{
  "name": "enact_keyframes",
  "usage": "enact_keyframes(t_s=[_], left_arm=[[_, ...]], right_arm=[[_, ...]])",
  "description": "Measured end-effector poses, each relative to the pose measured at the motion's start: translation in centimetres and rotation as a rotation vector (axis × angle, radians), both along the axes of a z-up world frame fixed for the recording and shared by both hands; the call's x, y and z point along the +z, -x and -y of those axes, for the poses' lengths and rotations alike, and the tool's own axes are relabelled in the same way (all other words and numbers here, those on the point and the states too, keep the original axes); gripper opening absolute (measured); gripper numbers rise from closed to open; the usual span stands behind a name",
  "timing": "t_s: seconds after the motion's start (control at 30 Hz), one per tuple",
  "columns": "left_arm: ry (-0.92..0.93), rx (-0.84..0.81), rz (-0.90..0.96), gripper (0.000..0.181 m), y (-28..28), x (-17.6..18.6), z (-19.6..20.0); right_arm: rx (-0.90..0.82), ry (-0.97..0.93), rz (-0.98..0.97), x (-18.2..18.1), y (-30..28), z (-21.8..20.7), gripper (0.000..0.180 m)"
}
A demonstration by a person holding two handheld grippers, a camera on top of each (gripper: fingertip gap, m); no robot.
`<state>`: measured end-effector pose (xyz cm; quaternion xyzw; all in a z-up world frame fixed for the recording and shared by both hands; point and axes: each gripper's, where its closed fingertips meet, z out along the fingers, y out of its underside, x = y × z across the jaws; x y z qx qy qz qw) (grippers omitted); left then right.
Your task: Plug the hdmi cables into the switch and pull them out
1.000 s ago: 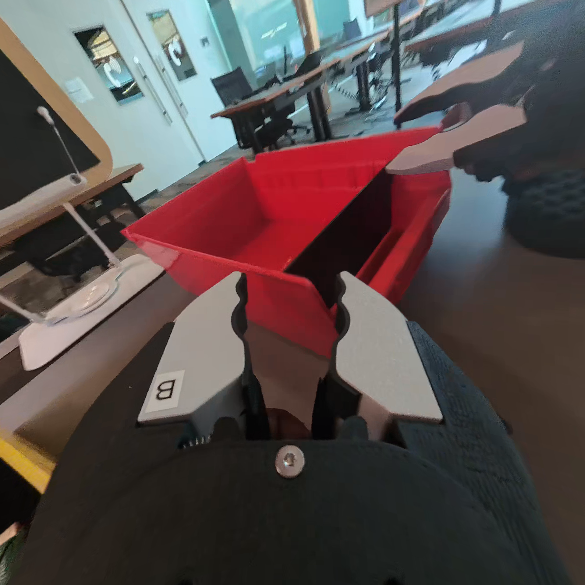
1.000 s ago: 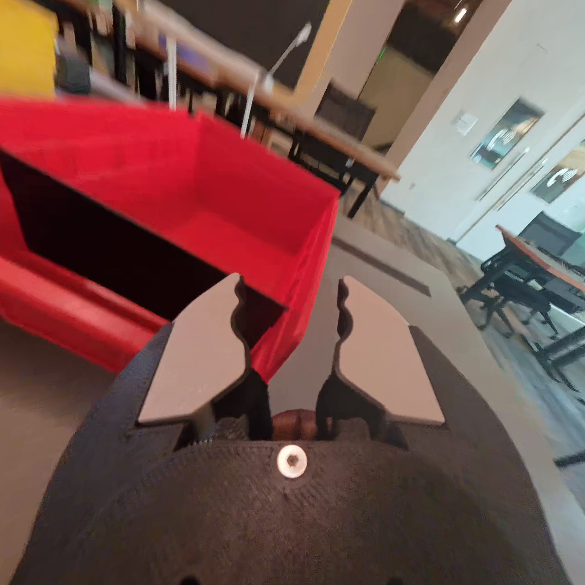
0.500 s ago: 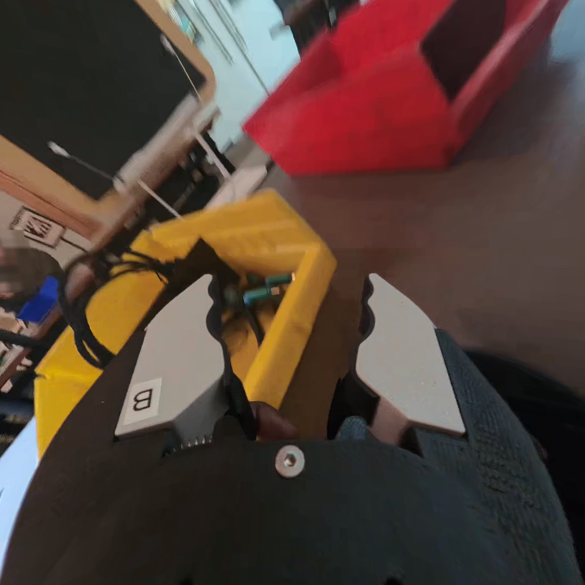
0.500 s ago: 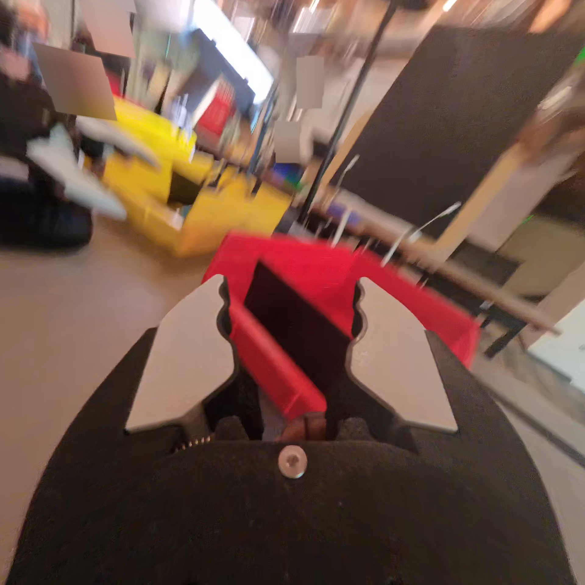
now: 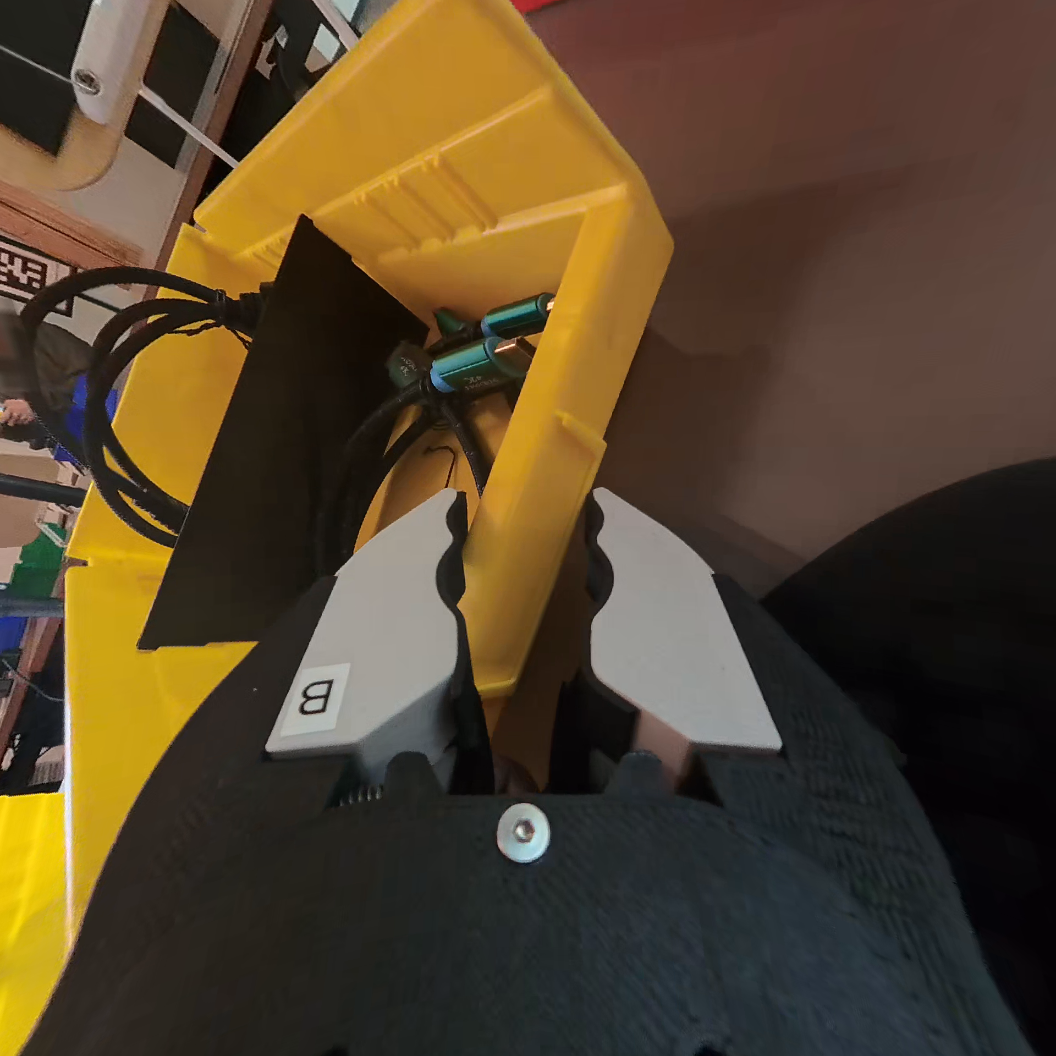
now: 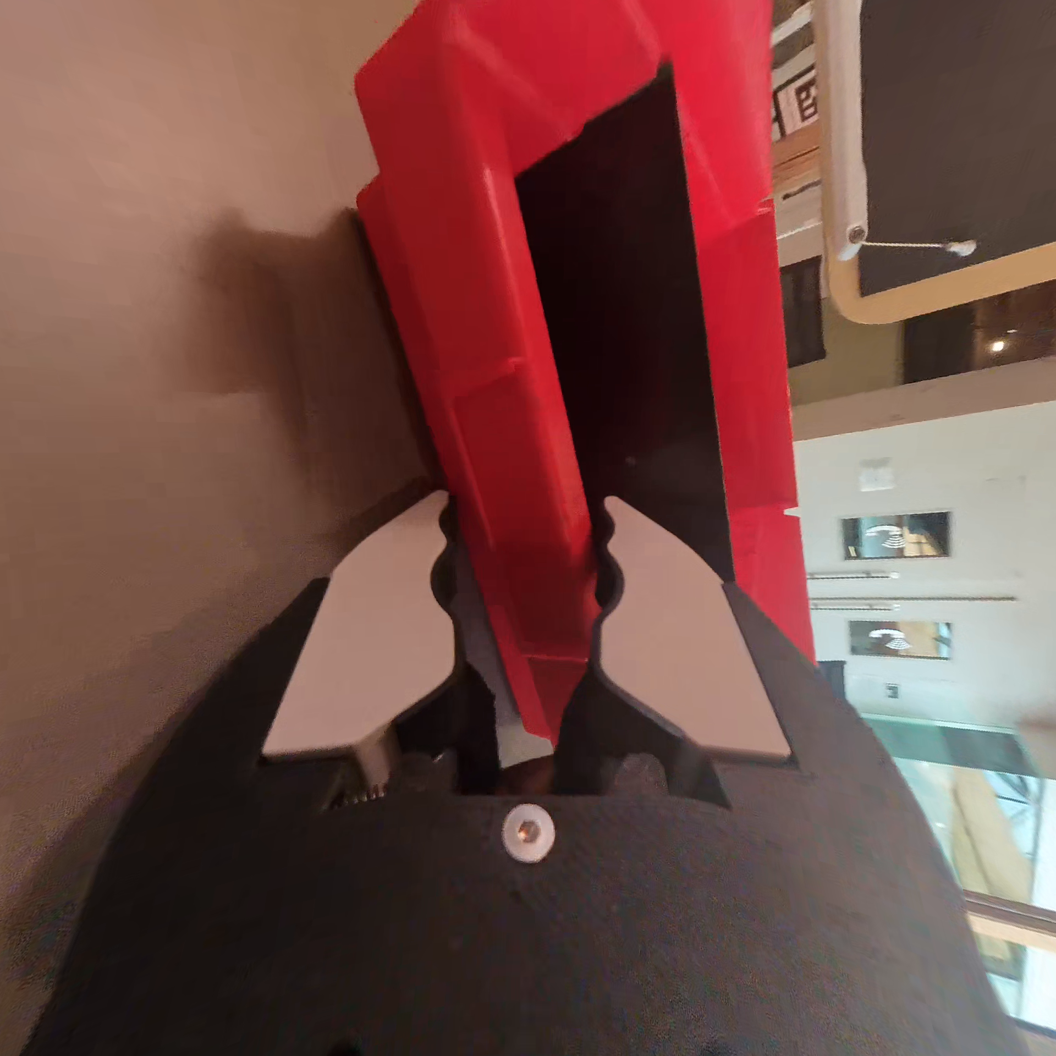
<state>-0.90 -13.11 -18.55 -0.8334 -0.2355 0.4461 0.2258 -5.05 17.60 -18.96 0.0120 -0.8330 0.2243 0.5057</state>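
Note:
A yellow bin (image 5: 457,143) with a black divider (image 5: 297,428) holds black HDMI cables with teal plugs (image 5: 466,368). More black cable (image 5: 103,400) loops over its far side. My left gripper (image 5: 526,508) straddles the bin's near side wall, with its jaws closed against the rim. A red bin (image 6: 457,171) with a black divider (image 6: 617,343) fills the right wrist view, which is rolled sideways. My right gripper (image 6: 526,508) is shut on that bin's side wall. No switch shows in either view.
Both bins stand on a brown table (image 5: 857,228), which also shows in the right wrist view (image 6: 143,228). A dark rounded shape (image 5: 943,628) lies at the right of the left view. A black board with a pale wooden rim (image 6: 943,143) stands behind the red bin.
My left gripper swung from the red bin to the yellow one, opened wide, then closed on its wall. My right gripper moved in, rolled sideways and closed on the red bin's wall.

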Motion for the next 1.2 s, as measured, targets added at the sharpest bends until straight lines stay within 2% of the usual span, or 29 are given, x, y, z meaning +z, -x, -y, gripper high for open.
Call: enact_keyframes(t_s=[0.37,0.6,0.73,0.83,0.9,1.0,1.2], left_arm=[[-0.068,0.007,-0.058,0.041,0.1,0.4,3.5],[-0.075,0.045,-0.094,0.044,-0.4,0.5,7.5],[0.011,0.091,-0.196,0.046,-1.5,0.7,11.3],[0.232,0.198,-0.277,0.043,-2.8,0.8,15.5],[0.245,0.236,-0.302,0.041,-3.9,1.0,17.3],[0.165,0.226,-0.318,0.043,-4.8,1.1,18.0],[0.204,0.237,-0.316,0.042,-5.0,1.1,17.8]], right_arm=[[-0.108,-0.039,0.024,-0.1,0.8,-1.0,0.046],[-0.220,-0.029,0.073,-0.1,1.2,-3.0,0.045],[-0.282,-0.028,0.086,-0.1,1.4,-4.4,0.045],[-0.368,-0.010,0.117,-0.1,1.6,-5.8,0.045],[-0.410,-0.007,0.131,-0.2,1.7,-6.7,0.045],[-0.442,-0.008,0.134,-0.1,1.8,-7.9,0.044],[-0.537,0.018,0.157,-0.2,2.0,-10.8,0.045]])
